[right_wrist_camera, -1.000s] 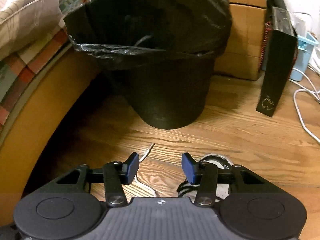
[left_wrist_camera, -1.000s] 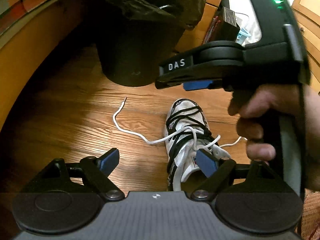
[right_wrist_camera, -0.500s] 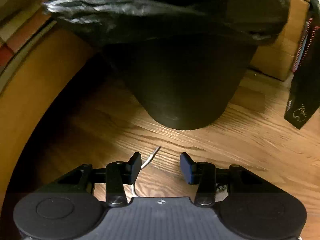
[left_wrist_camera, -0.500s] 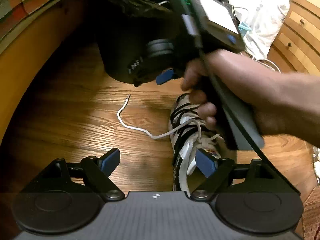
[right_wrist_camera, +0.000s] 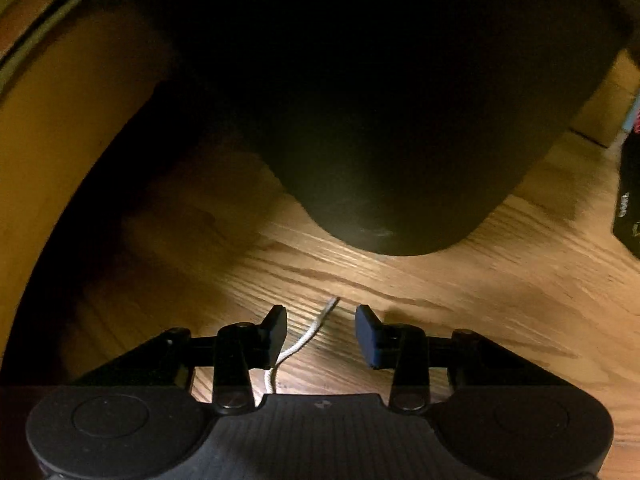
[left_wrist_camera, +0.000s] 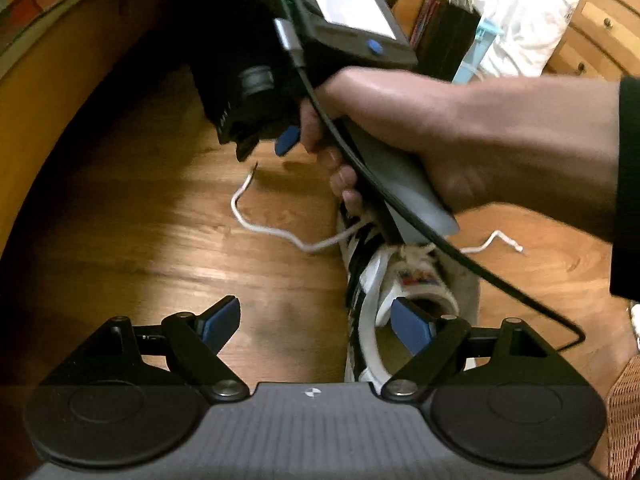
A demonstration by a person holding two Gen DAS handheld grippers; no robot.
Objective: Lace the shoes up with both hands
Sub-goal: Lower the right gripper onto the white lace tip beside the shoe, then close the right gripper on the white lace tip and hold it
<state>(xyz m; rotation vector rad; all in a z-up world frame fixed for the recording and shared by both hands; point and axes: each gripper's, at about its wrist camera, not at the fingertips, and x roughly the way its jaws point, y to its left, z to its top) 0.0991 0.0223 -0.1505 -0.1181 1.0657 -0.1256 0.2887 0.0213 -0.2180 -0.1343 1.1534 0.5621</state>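
The shoe point(left_wrist_camera: 404, 292) lies on the wooden floor point(left_wrist_camera: 180, 248), near the right pad of the left tongs point(left_wrist_camera: 316, 322), which are released and empty. The right tongs point(right_wrist_camera: 321, 330) are closing around the white lace end point(right_wrist_camera: 308, 334), pads not yet touching it, just short of the black bin point(right_wrist_camera: 400, 140).
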